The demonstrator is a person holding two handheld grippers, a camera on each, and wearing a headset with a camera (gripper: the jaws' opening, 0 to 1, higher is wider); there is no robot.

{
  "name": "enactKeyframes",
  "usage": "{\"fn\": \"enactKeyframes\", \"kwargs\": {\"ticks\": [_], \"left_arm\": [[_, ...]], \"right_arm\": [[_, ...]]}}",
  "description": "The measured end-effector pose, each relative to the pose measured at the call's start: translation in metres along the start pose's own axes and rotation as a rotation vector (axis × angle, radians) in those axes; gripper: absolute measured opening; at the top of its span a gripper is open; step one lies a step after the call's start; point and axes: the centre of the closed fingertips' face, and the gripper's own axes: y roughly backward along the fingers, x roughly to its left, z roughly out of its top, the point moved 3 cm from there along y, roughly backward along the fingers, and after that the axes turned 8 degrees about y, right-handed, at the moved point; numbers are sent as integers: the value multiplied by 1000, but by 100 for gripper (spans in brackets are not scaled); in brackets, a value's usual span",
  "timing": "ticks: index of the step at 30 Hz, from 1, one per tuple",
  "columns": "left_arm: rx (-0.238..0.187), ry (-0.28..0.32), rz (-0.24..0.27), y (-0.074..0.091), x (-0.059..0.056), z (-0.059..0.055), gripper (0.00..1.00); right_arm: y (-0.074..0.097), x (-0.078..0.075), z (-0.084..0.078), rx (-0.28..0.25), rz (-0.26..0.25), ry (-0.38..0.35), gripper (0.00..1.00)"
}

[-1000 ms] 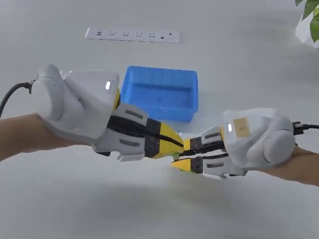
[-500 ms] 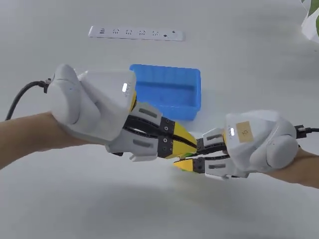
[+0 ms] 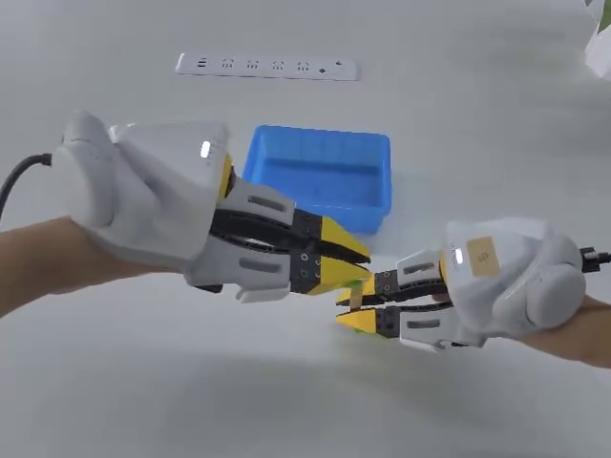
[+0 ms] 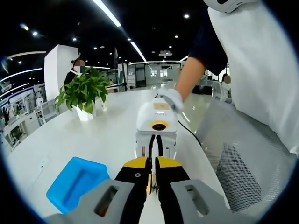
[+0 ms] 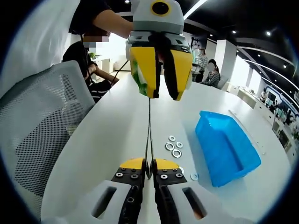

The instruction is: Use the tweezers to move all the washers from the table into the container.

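Just near of the blue container (image 3: 325, 176), the left hand-held gripper (image 3: 358, 262), grip unclear, has eased off the right hand-held gripper (image 3: 355, 311), which clamps the tweezers (image 5: 149, 126); washers (image 5: 173, 145) wait on the tabletop (image 3: 143, 382) beside it, so pickup is likely next.

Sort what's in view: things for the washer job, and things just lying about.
For the job: tweezers, held in the right gripper; washers on the table; blue container.
Lying about: power strip; potted plant; mesh chair.
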Motion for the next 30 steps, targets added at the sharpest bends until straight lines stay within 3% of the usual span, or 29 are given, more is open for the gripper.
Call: {"fn": "enactKeyframes", "kwargs": {"ticks": [5,10,12,18,22,25,30], "left_arm": [[6,27,-4,6,-1,-4,14],[19,31,-28,-1,-8,-11,15],[36,13,-23,-5,-8,-15,15],[6,3,-11,-13,-5,-11,6],[11,6,-15,-11,-3,-12,6],[53,-12,-13,-11,-3,-22,6],[35,-1,0,-11,-3,-21,5]], "right_arm": [[0,-2,0,-6,-10,-18,7],[-1,-2,0,-13,-12,-27,7],[-1,-2,0,-14,-14,-30,7],[0,-2,0,-15,-15,-37,7],[0,-3,0,-18,-20,-45,7],[-1,-3,0,-20,-18,-46,7],[-2,-2,1,-23,-17,-49,7]]}}
